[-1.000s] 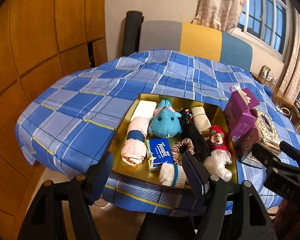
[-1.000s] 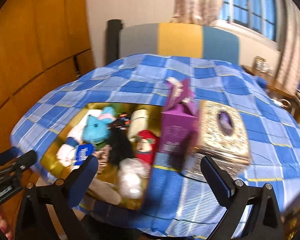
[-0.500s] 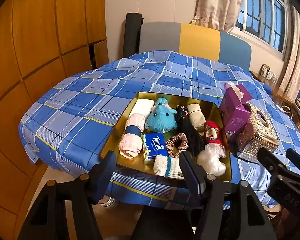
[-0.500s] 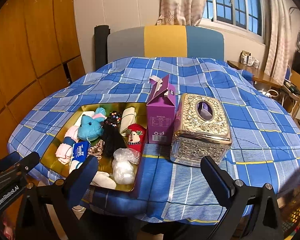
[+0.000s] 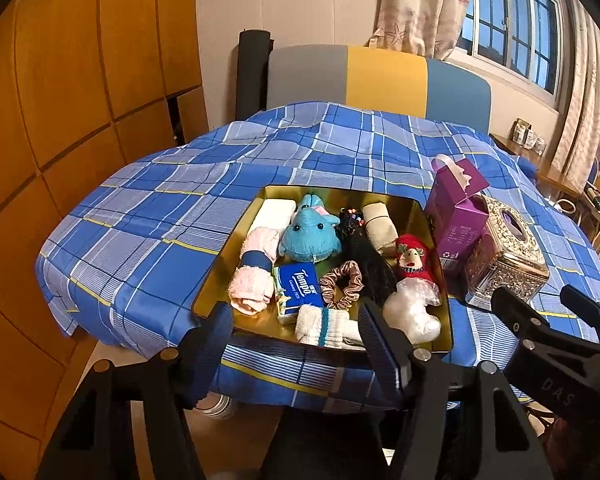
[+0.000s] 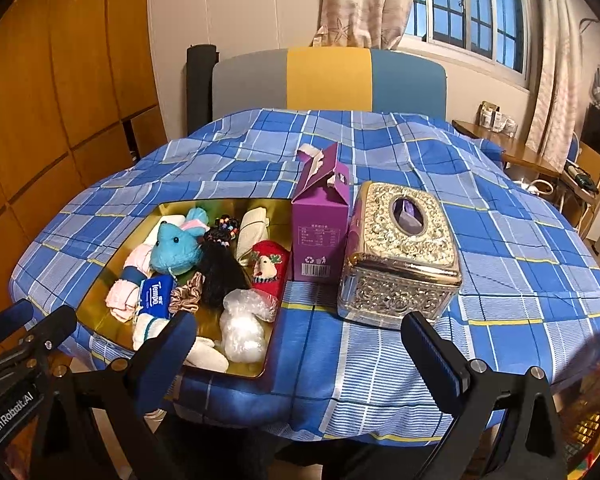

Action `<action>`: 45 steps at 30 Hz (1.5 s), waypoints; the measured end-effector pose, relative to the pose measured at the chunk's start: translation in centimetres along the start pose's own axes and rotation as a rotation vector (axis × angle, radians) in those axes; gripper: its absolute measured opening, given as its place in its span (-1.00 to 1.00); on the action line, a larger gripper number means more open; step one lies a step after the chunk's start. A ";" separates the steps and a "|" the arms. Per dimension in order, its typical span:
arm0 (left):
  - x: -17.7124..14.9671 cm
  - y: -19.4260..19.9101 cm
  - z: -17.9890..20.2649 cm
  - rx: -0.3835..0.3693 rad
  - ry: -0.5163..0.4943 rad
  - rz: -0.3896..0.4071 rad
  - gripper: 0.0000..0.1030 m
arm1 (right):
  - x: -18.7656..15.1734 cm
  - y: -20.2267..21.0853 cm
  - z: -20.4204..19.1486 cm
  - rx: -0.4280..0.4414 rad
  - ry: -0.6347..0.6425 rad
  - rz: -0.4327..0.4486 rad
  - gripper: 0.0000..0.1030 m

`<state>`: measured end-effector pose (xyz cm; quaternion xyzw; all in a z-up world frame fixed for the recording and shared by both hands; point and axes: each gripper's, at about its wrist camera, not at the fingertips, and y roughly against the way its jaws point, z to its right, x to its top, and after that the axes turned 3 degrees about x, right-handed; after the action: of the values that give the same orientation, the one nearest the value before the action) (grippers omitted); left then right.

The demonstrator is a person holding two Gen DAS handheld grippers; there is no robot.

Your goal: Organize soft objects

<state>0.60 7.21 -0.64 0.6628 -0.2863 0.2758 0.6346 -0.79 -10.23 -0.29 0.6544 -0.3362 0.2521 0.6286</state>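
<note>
A gold tray [image 5: 436, 216] [image 6: 112, 264] sits on the blue plaid table and holds several soft items: a blue plush toy [image 5: 310, 236] [image 6: 176, 248], a pink rolled towel [image 5: 254, 274], a Tempo tissue pack [image 5: 300, 286] [image 6: 156, 296], a scrunchie [image 5: 341, 284], a striped sock [image 5: 324, 326], a red Christmas sock [image 5: 414, 260] [image 6: 270, 266], a black hairpiece [image 6: 220, 268] and a clear plastic bundle [image 5: 412, 312] [image 6: 242, 328]. My left gripper [image 5: 296, 348] is open and empty, held off the table's near edge in front of the tray. My right gripper [image 6: 300, 354] is open and empty, below the table edge.
A purple carton [image 5: 456, 224] [image 6: 320, 224] stands right of the tray, with an ornate gold tissue box [image 5: 508, 252] [image 6: 400, 256] beside it. A grey, yellow and blue chair back [image 6: 328, 76] is behind the table. A wooden wall [image 5: 60, 120] lies left.
Both grippers have pulled back from the table and risen, so the tray and boxes look smaller and farther. Both stay open. Nothing on the table moved.
</note>
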 end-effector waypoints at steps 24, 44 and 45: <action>-0.2 -0.8 -0.1 -0.002 0.002 -0.034 0.26 | -0.2 -0.5 -0.1 -0.003 0.006 -0.019 0.99; -0.4 -1.3 -0.1 -0.008 -0.001 -0.052 0.26 | -0.3 -0.7 -0.1 0.002 -0.001 -0.027 0.99; -0.4 -1.3 -0.1 -0.008 -0.003 -0.053 0.26 | -0.3 -0.7 -0.1 0.003 0.000 -0.027 0.99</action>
<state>1.25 7.37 -1.81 0.6680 -0.2706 0.2570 0.6438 -0.39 -10.06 -0.96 0.6598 -0.3271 0.2440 0.6311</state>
